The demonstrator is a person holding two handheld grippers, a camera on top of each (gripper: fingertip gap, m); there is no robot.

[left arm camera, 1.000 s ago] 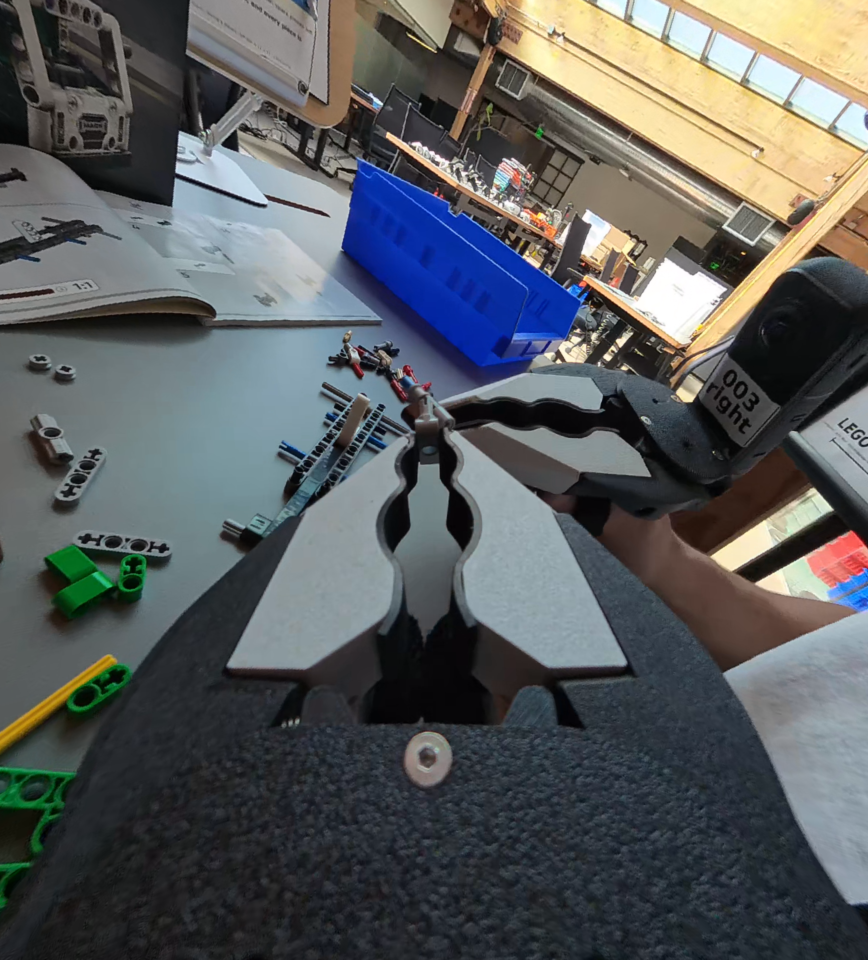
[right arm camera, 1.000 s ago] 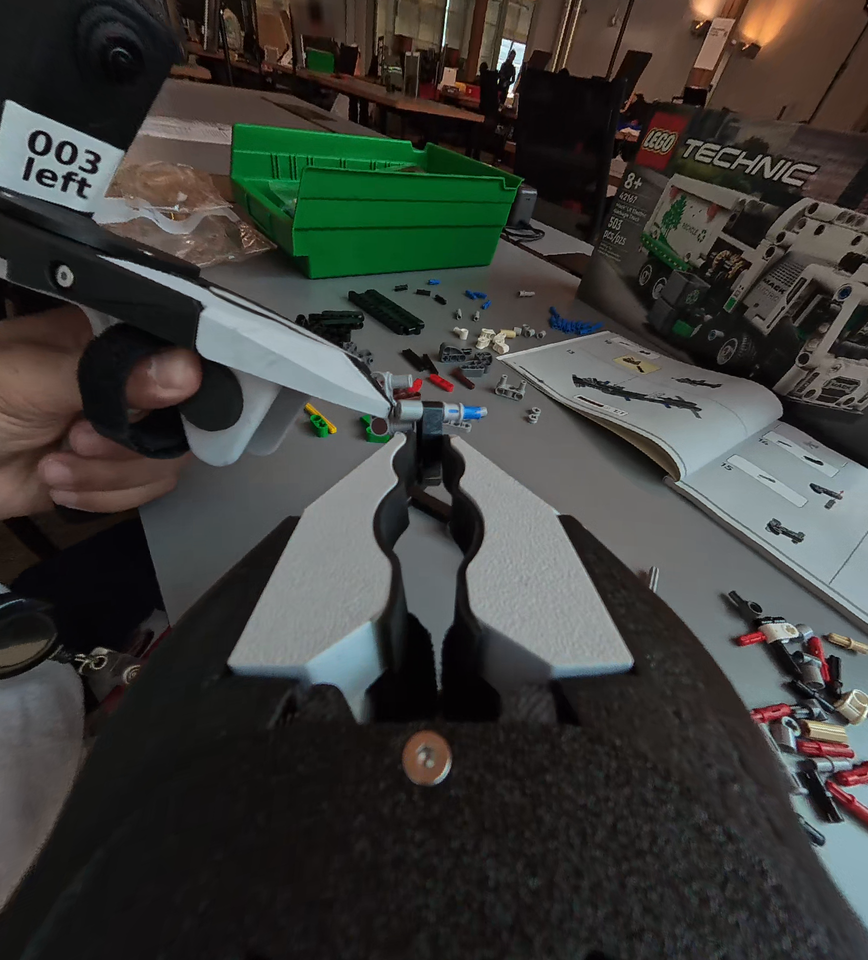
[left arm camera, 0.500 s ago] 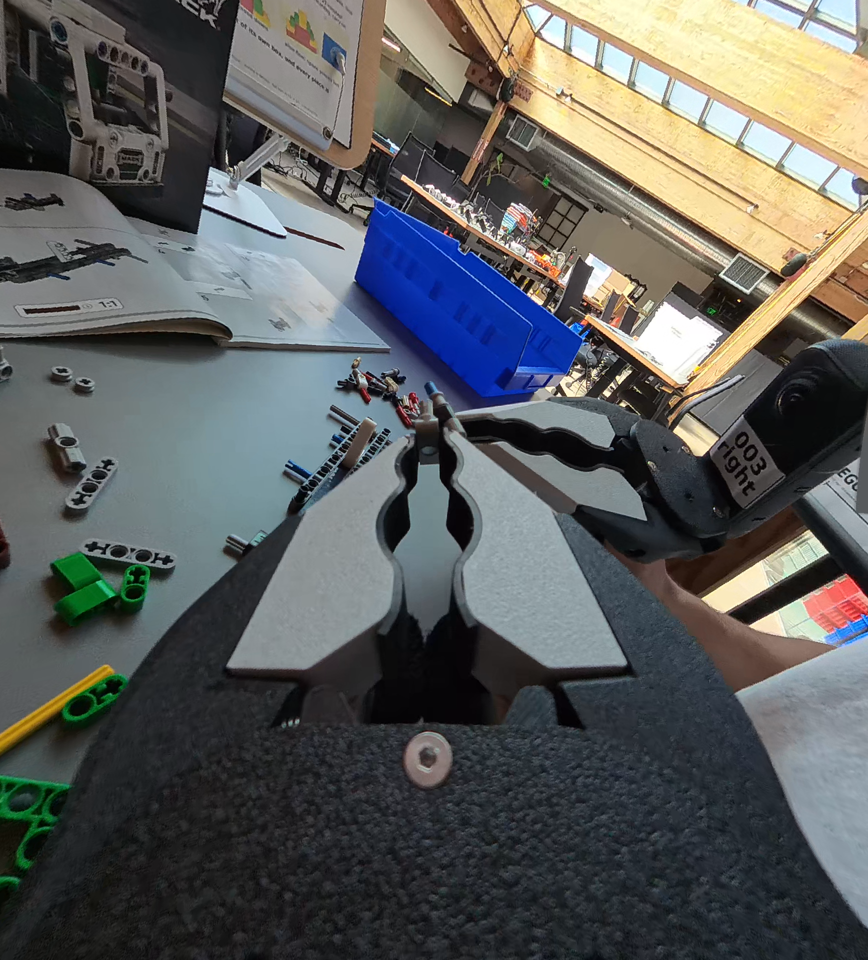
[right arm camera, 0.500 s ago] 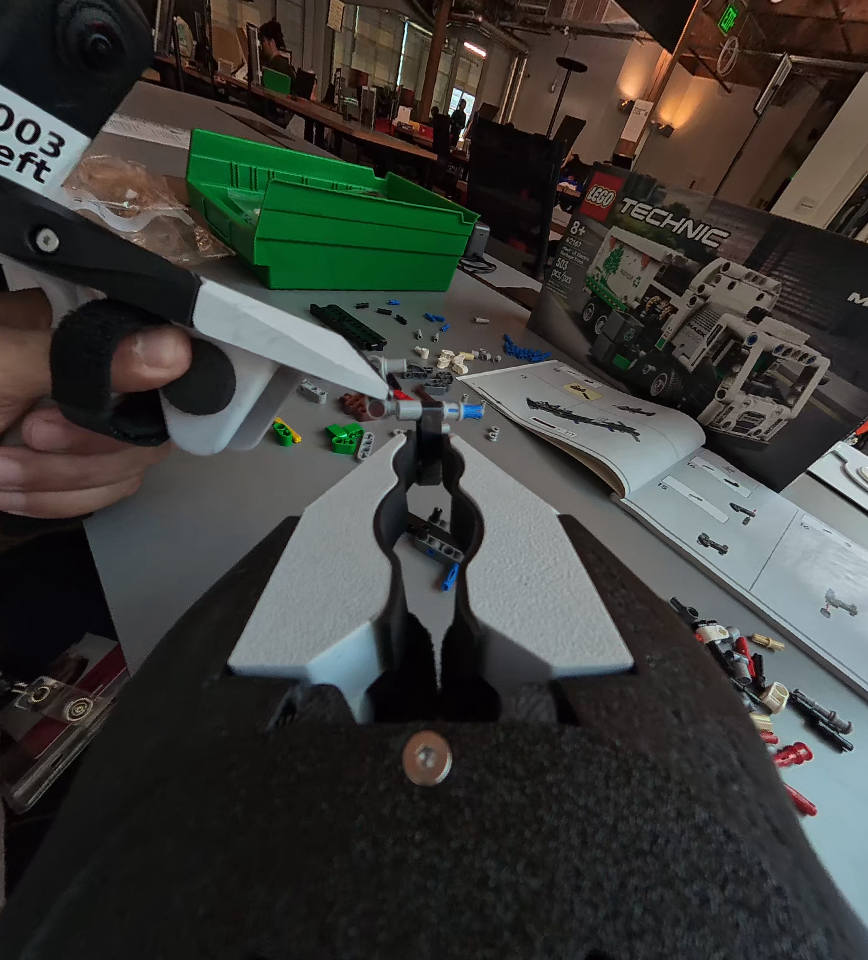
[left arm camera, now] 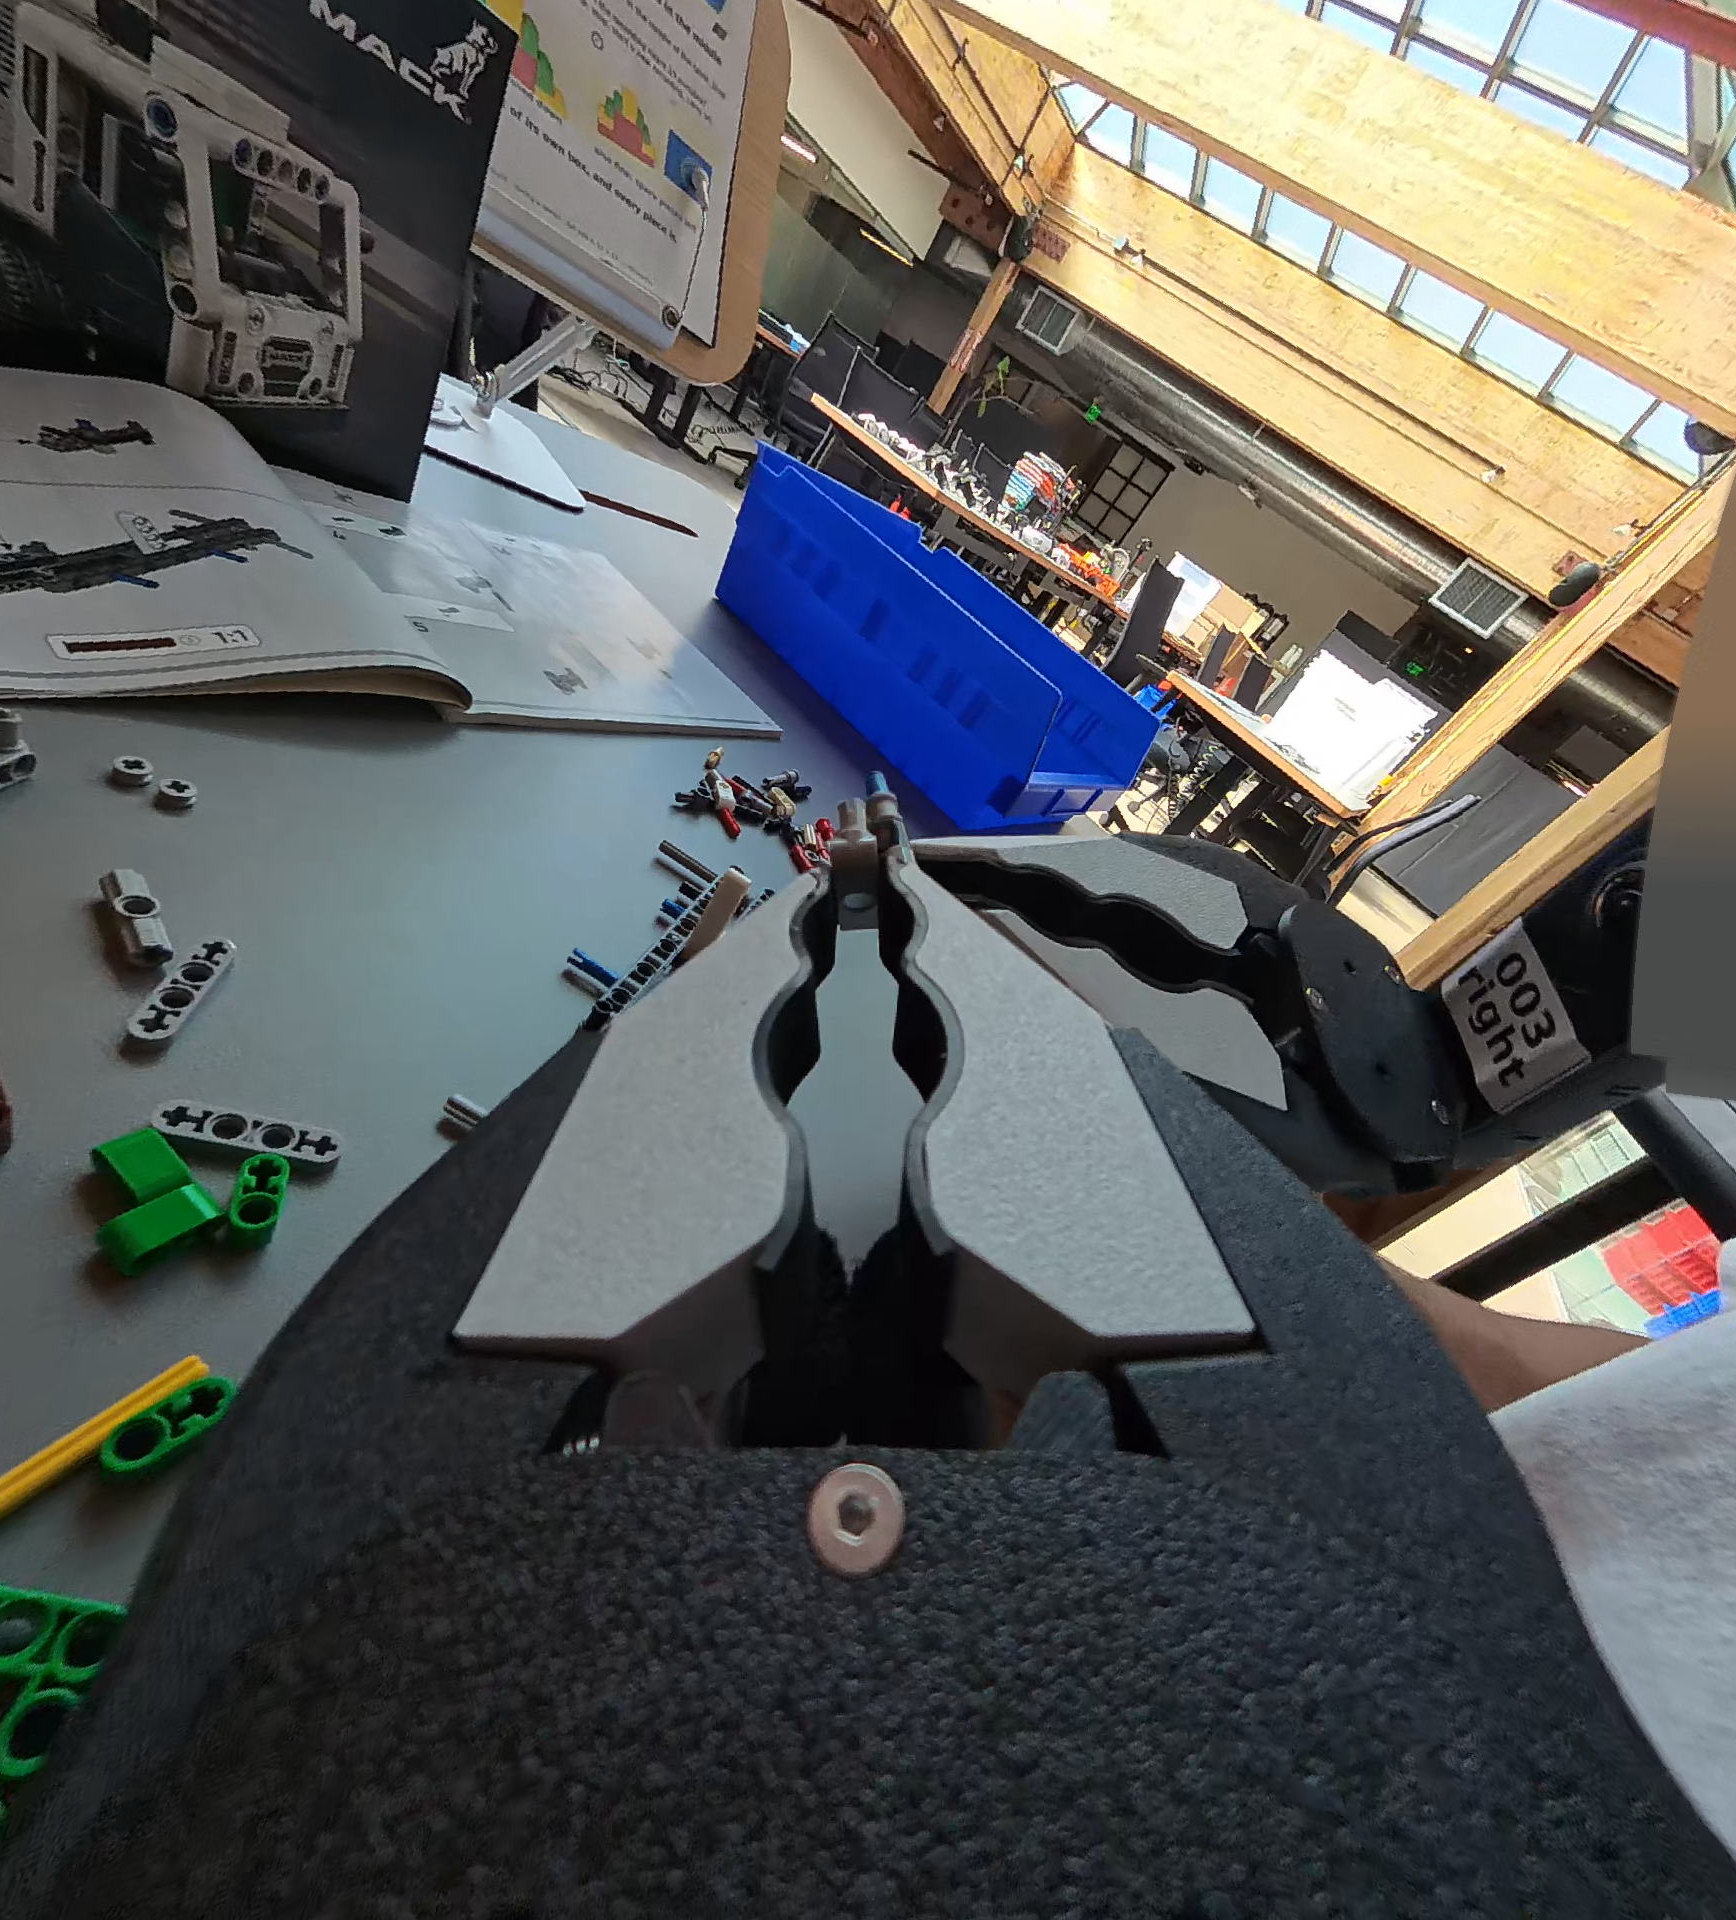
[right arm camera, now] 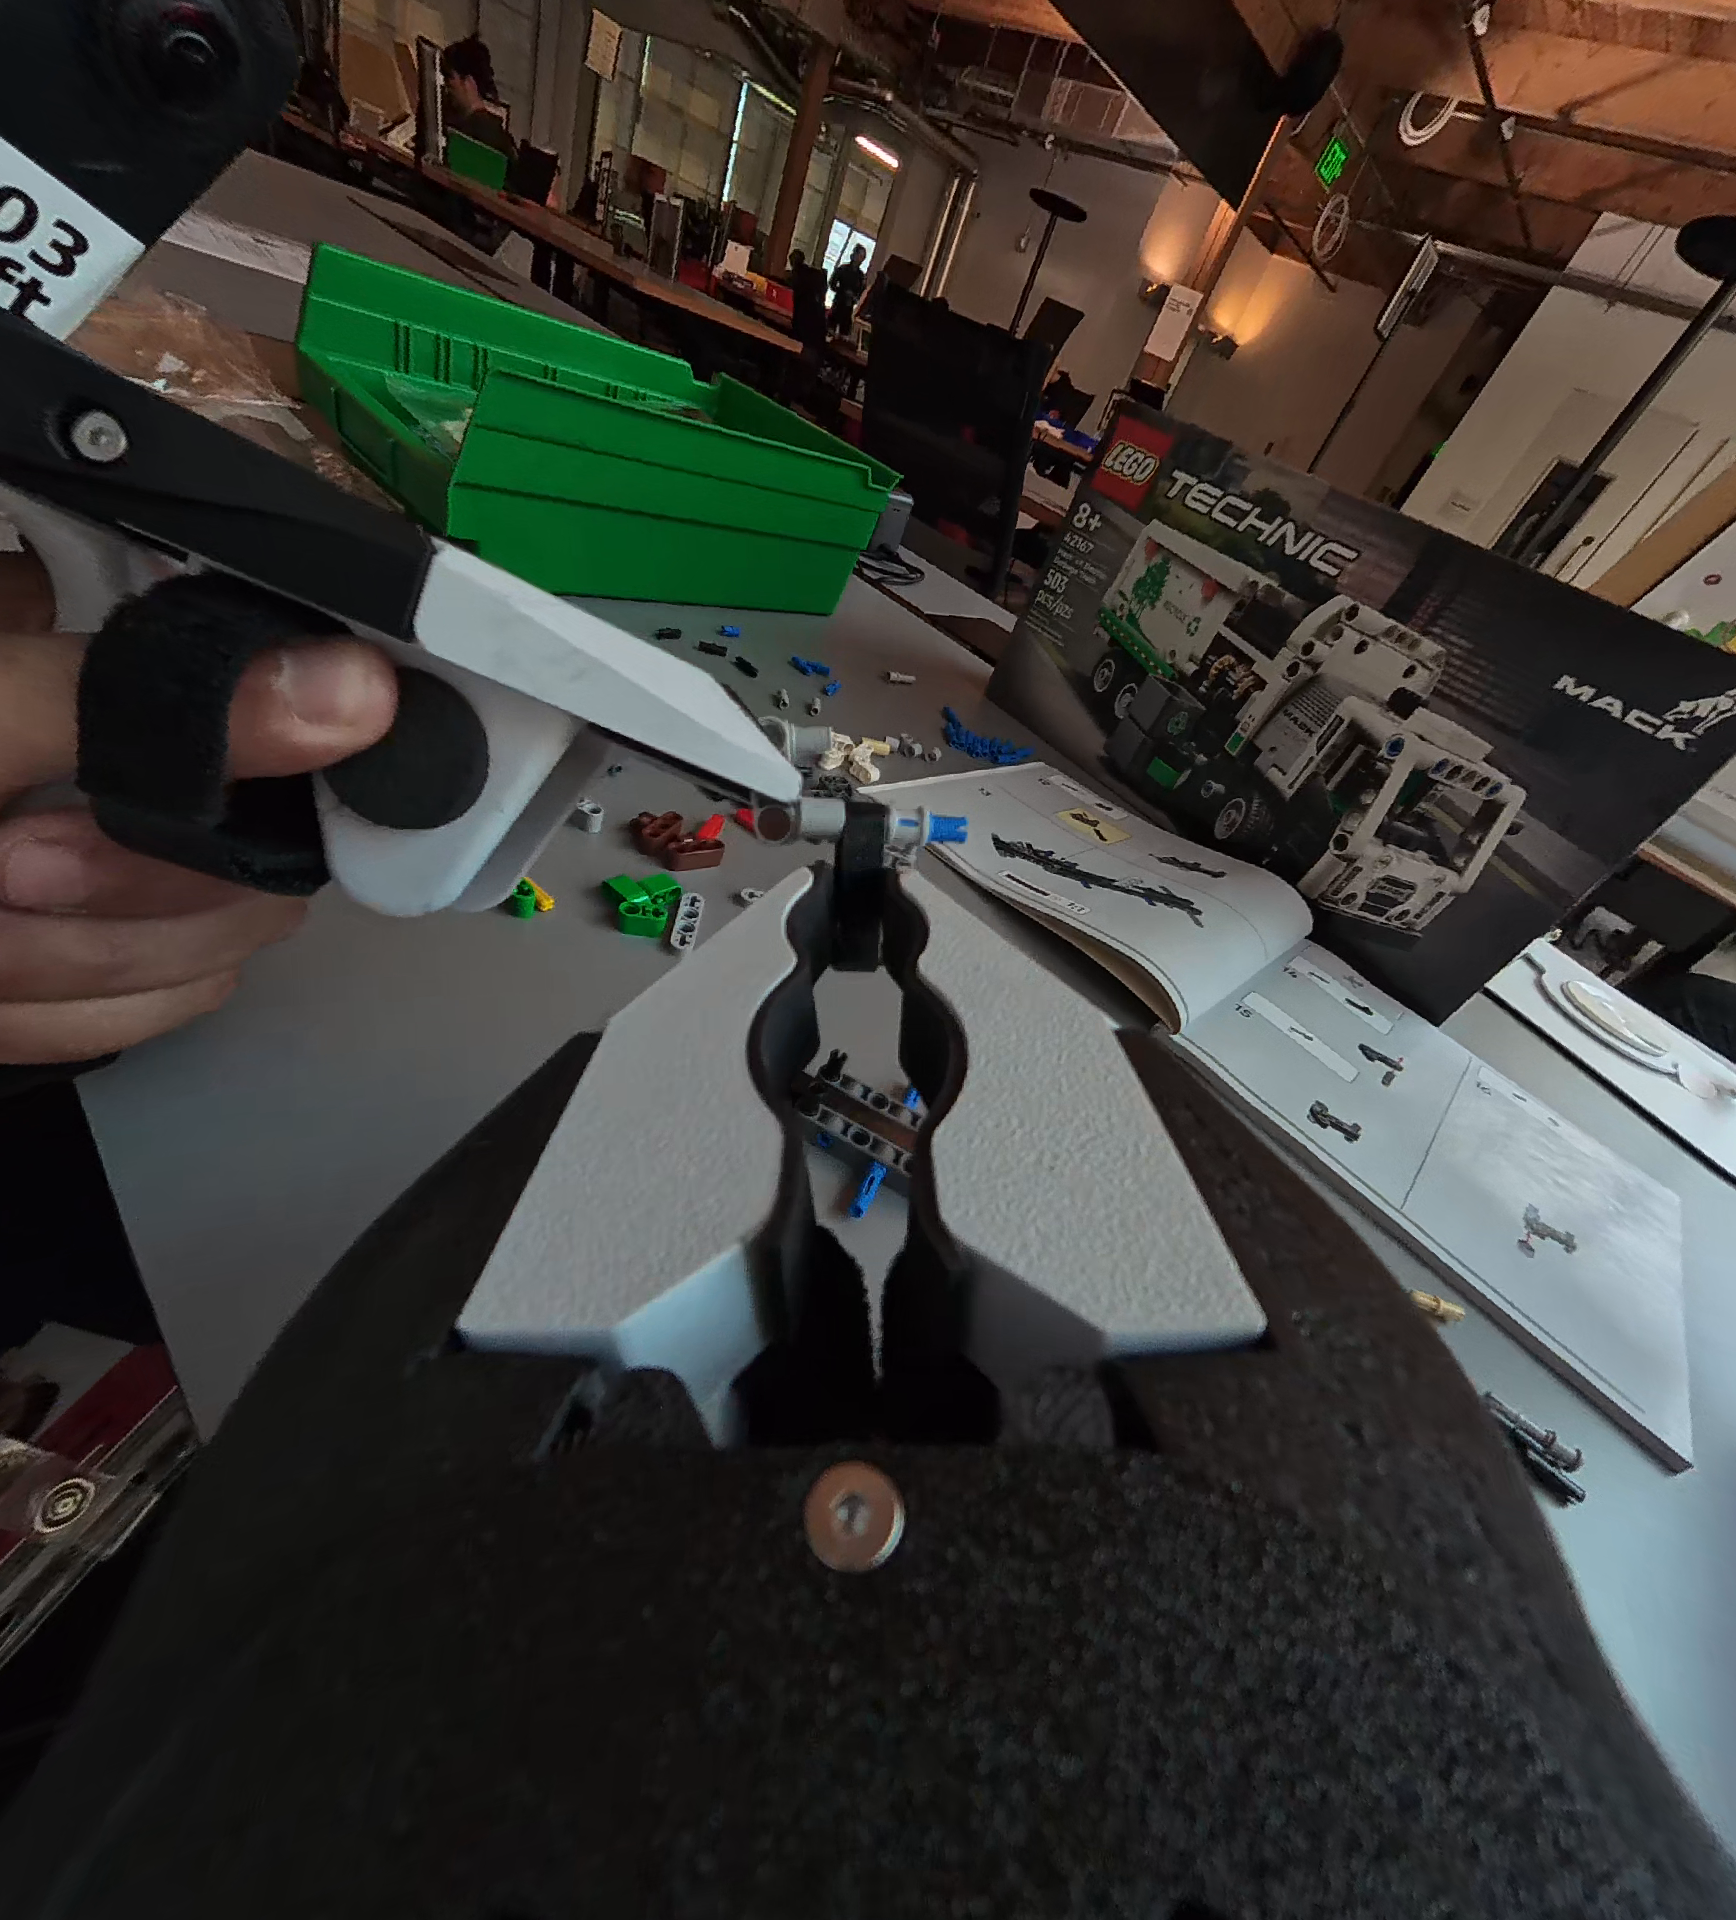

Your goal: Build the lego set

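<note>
Both grippers meet above the grey table on one small assembly: a grey connector (right arm camera: 822,819) with a blue pin (right arm camera: 937,828) through a black piece (right arm camera: 859,862). My right gripper (right arm camera: 856,883) is shut on the black piece. My left gripper (left arm camera: 856,883) is shut on the grey connector (left arm camera: 856,868); the blue pin tip (left arm camera: 876,784) pokes up behind it. In the left wrist view the right gripper (left arm camera: 911,857) comes in from the right. In the right wrist view the left gripper (right arm camera: 776,810) comes in from the left, held by a hand.
A long dark beam build (left arm camera: 656,951) lies on the table below, also seen between the right fingers (right arm camera: 859,1122). Open instruction booklet (left arm camera: 220,623), set box (right arm camera: 1363,675), blue bin (left arm camera: 926,665), green bin (right arm camera: 615,488). Loose pins (left arm camera: 750,800) and green pieces (left arm camera: 178,1195) lie scattered. My left and right fingertips are right by each other.
Both grippers have risen together with the small assembly still held between them. The table and the beam build now sit lower and farther off in both views.
</note>
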